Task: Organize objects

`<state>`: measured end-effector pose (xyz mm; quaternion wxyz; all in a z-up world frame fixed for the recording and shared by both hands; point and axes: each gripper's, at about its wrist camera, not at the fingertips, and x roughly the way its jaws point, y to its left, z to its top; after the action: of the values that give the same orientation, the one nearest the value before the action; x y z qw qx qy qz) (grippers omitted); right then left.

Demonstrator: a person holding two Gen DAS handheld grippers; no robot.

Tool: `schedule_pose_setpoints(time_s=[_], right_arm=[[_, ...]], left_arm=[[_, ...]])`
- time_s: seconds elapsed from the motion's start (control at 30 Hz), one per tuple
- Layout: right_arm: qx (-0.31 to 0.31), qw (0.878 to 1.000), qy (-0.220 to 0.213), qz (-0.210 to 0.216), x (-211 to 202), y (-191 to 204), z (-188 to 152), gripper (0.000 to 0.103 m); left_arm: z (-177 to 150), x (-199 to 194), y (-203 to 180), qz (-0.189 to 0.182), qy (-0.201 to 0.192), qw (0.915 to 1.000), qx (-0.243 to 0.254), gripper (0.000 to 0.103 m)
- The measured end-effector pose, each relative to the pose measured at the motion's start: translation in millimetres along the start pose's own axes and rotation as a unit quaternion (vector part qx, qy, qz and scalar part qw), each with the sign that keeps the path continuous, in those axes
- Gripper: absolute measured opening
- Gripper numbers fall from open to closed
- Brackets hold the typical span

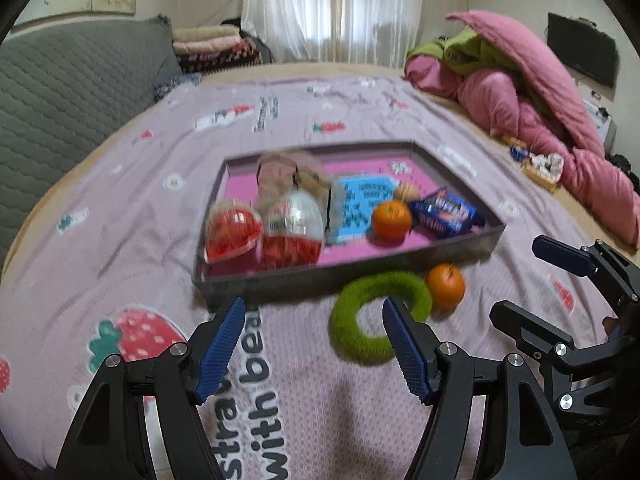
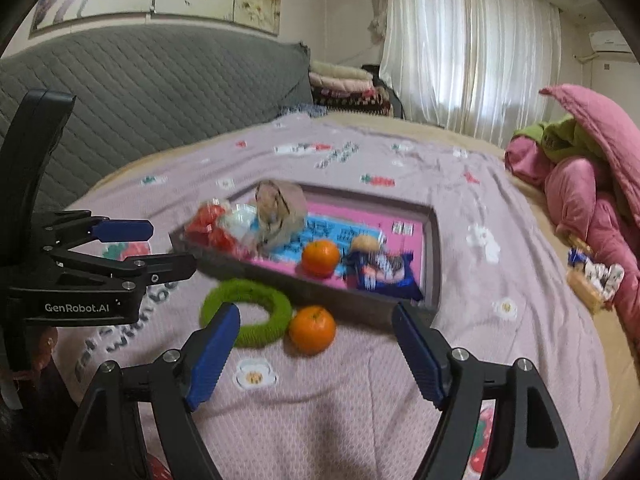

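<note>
A grey tray [image 1: 352, 272] [image 2: 434, 240] with a pink lining lies on the bedspread. It holds two red-and-clear egg capsules [image 1: 294, 228], a pinkish bag [image 1: 288, 172], a blue card, an orange [image 1: 391, 218] [image 2: 320, 258] and a blue snack packet [image 1: 446, 212] [image 2: 384, 274]. In front of the tray lie a green fuzzy ring [image 1: 352, 332] [image 2: 272, 320] and a second orange [image 1: 445, 286] [image 2: 312, 329], side by side. My left gripper [image 1: 314, 340] [image 2: 172, 248] is open, its right finger over the ring's hole. My right gripper [image 2: 316, 344] [image 1: 518, 278] is open and empty just short of the loose orange.
A heap of pink and green quilts [image 1: 532, 92] [image 2: 592, 184] fills the bed's right side, with a small box of snacks [image 1: 544, 166] [image 2: 592, 280] beside it. A grey quilted headboard [image 1: 68, 92] stands at the left. Folded blankets [image 1: 216, 46] and a curtain are behind.
</note>
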<state>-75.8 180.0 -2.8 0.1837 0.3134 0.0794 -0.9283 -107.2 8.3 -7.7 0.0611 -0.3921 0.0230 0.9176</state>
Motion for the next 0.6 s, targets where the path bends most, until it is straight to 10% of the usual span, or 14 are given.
schedule_pose_setpoints(time_s=[0.6], right_arm=[[-0.005,0.998,0.063,-0.017,58.8,-6.8,-15.6,0.078]], left_arm=[[-9.9,59.6,-4.0,-0.014,0.046,0.9988,-0.010,0.073]])
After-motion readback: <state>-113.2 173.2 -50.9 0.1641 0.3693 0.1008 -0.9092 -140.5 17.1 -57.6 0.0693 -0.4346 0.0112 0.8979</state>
